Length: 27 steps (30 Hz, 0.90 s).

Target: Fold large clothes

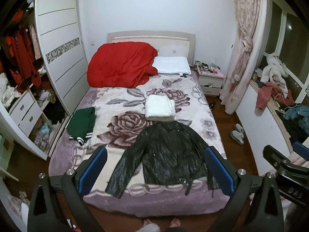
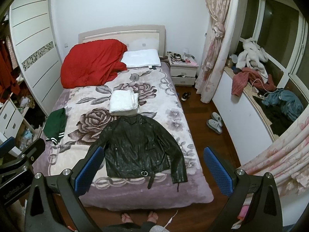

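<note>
A red quilt (image 1: 121, 65) and white pillow (image 1: 171, 65) lie at the bed's (image 1: 202, 100) head; grey slippers (image 2: 215, 122) sit on the floor beside it.

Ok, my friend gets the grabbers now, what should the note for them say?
Left gripper: open, empty, held above the foot of the bed.
Right gripper: open, empty, beside it.
Black shiny leather jacket: spread flat on the floral blanket, sleeves out, not folded yet.
Folded white fluffy garment: lies just beyond the jacket's collar; looks finished.
Green garment with striped cuffs: bunched at the bed's left edge, still to fold.
Next, probably: fold the jacket's sleeves in.
</note>
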{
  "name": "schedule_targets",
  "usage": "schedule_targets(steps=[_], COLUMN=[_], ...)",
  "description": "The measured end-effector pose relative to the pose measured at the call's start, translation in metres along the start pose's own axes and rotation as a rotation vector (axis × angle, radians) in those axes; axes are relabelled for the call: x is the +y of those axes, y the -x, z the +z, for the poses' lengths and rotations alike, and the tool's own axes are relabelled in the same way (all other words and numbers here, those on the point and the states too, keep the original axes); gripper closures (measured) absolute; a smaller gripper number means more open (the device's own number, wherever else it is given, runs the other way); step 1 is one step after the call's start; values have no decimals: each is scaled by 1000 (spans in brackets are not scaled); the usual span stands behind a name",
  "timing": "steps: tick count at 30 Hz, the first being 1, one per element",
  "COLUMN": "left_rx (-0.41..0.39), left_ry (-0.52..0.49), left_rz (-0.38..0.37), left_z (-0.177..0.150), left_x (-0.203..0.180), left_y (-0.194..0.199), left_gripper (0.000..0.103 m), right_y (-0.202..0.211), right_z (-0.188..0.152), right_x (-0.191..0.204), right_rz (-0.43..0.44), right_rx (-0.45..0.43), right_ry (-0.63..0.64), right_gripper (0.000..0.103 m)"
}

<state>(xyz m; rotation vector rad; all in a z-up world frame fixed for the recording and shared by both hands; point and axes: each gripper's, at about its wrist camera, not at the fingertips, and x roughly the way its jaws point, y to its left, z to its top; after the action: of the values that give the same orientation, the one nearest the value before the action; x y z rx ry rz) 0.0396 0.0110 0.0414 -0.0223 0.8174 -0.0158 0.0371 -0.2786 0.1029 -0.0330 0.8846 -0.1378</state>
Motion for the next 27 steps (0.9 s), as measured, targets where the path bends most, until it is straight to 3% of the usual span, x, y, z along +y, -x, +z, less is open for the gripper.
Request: schedule_targets(steps=[3, 6, 11, 15, 20, 21, 23, 25, 27], left_rx=[-36, -42, 152, 250, 423, 463, 551, 634, 692], left_ry=[-3, -7, 15, 13, -15, 4, 107, 263, 370], left_rz=[60, 106, 169, 224, 289, 283, 213, 141, 131], left_z=[-4, -17, -61, -109, -184, -196, -228, -263, -291], left_x=[12, 26, 36, 32, 20, 20, 27, 41, 53], left_y=[-37, -91, -214, -295, -397, -414, -450, -486, -510], left_gripper=[0, 0, 0, 0, 0, 0, 0, 0, 0], right_y=[-17, -72, -209, -323, -473, -501, -549, -589, -625], right_z=[14, 16, -3, -52, -153, -175, -202, -222, -239], right_x=[6, 2, -41, -99, -183, -194, -200, -192, -177], right_rz=[21, 31, -57, -149, -193, -177, -66, 54, 140], right_rx=[11, 52, 251, 394, 600, 653, 694, 716, 728], right_ry=[-22, -69, -202, -286, -456, -496, -560, -556, -531], right_gripper=[0, 0, 0, 0, 0, 0, 0, 0, 0])
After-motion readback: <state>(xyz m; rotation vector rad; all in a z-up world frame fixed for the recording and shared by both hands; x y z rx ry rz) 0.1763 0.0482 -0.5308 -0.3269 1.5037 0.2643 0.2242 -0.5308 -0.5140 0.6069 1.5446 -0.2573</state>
